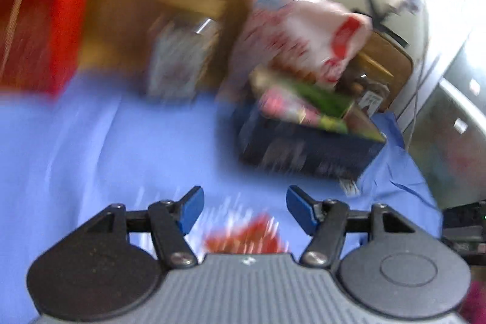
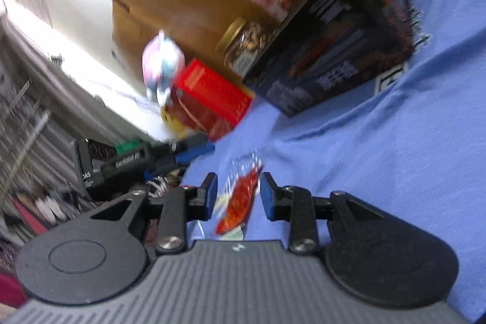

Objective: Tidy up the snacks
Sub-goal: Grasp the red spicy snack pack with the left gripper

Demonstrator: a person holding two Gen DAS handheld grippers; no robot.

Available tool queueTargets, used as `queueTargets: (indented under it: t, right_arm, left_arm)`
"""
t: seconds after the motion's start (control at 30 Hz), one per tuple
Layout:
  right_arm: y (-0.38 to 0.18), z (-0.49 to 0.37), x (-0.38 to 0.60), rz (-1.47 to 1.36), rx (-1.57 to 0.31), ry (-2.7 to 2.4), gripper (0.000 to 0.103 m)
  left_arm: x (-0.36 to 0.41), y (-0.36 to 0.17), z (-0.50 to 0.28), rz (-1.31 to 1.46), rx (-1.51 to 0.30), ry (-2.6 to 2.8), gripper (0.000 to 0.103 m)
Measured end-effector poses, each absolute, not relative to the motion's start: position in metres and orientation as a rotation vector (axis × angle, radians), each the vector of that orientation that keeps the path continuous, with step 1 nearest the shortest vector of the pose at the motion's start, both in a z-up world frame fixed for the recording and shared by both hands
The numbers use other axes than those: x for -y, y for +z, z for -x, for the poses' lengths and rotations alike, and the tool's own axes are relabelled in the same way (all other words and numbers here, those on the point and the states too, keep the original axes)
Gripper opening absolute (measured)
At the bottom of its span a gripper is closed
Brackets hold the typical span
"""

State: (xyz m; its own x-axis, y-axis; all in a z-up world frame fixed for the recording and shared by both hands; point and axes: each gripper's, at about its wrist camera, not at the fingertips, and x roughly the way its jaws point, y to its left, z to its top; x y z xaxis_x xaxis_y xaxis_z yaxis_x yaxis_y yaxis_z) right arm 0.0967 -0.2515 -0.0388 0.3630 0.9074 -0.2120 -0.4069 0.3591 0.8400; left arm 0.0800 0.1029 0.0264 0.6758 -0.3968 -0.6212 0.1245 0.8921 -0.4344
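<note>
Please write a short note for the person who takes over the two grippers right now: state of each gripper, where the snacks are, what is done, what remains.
Left gripper: open, empty, above the blue cloth.
Right gripper: open, with the small red snack packet between its fingers; pads seem clear of it.
Dark box: already holds a white-and-red bag and green and pink packets.
Outside the box: the packet, a red box, a nut jar.
Left: probably move these into the box.

A small red snack packet with clear crinkled ends lies flat on my blue cloth. Ahead, a dark box holds a big white-and-red bag and green packets.
</note>
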Motion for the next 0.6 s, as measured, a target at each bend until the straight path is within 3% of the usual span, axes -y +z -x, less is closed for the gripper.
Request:
queueTargets:
  t: [0.1,0.17,0.23,0.4,0.6]
  right_arm:
    - [-0.039,-0.099,0.238,-0.731,-0.821,0.966,0.034]
    - [-0.038,-0.101,0.222,-0.66,-0.87,0.953,0.033]
    - [-0.037,-0.104,0.203,-0.588,-0.915,0.933,0.023]
    - [-0.036,-0.112,0.155,-0.506,-0.966,0.97,0.021]
    - [-0.037,-0.115,0.144,-0.525,-0.942,0.977,0.009]
  left_arm:
    - [-0.13,0.001,-0.061,0.578,-0.818,-0.379,0.057]
    - [-0.132,-0.012,-0.056,0.627,-0.84,-0.413,0.048]
    - [-0.123,-0.021,-0.057,0.599,-0.853,-0.408,0.039]
    - [-0.122,-0.024,-0.055,0.621,-0.831,-0.395,0.041]
    - [-0.131,-0.027,-0.048,0.657,-0.815,-0.408,0.042]
